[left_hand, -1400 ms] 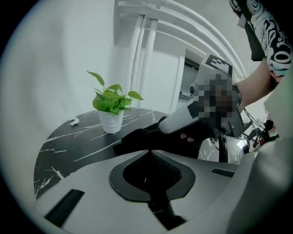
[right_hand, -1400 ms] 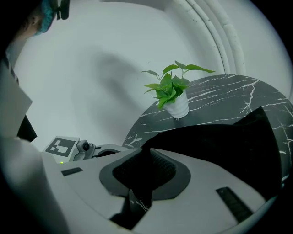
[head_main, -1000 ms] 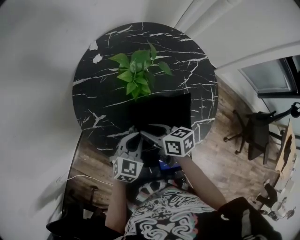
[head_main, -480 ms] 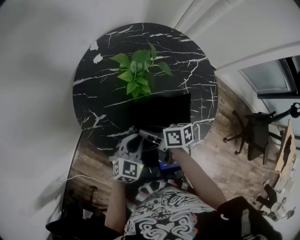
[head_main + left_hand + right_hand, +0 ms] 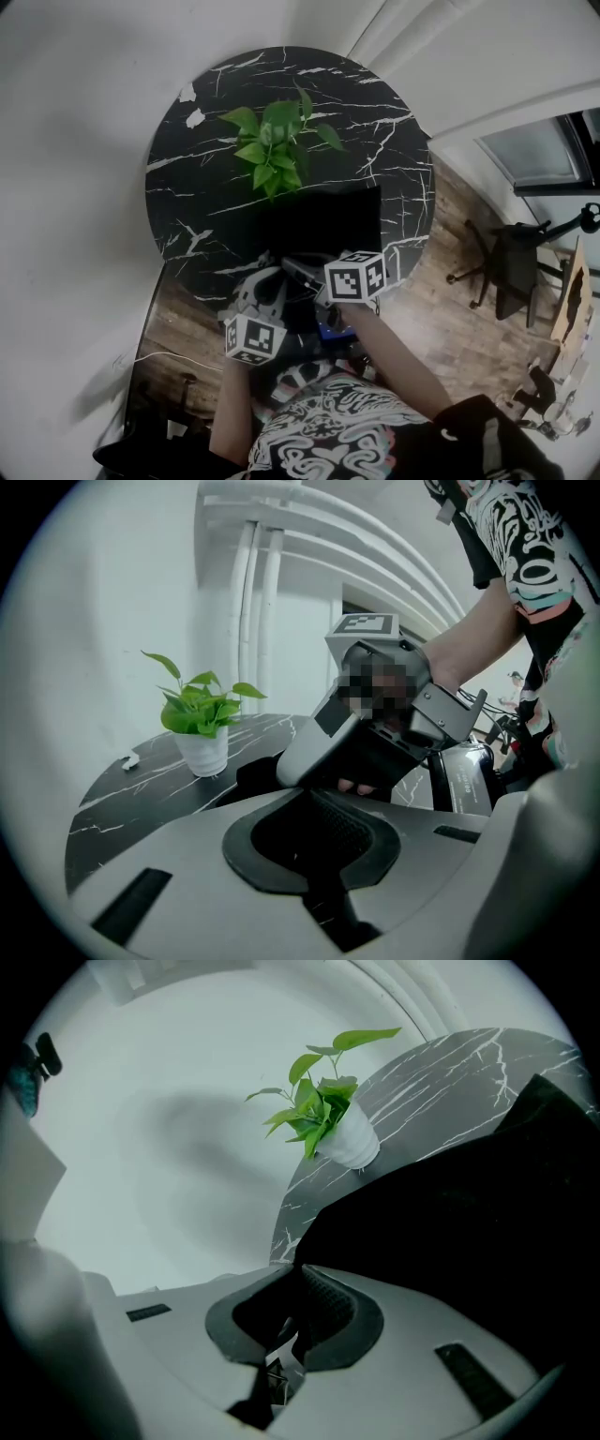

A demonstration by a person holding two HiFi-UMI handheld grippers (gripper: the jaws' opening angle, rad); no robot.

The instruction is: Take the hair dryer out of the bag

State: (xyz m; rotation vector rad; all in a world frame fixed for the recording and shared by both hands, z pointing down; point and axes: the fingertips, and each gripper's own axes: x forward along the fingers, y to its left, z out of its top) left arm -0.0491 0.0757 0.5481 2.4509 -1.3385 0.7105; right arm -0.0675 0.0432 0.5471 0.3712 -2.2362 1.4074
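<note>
On table's near half: black bag (image 5: 323, 220), inside too dark to read; hair dryer hidden from every view.
Left gripper (image 5: 314, 803): jaws together by bag's edge.
Right gripper (image 5: 295, 1297): jaws just closed to a slit; pinched fabric unclear.
Surface: round black marble table (image 5: 375, 112), potted plant (image 5: 275, 141).
Room: wood floor (image 5: 450, 319).

The person wore a black short-sleeved T-shirt (image 5: 328, 427) covered in dense white swirling line print, with a heart outline in it and small patches of teal and pink. The left gripper (image 5: 317, 850) had a smooth pale grey moulded shell with dark rectangular slots, black ribbed pads (image 5: 342, 829) set in a dark rounded surround, and a white cube (image 5: 254, 337) bearing black square markers
</note>
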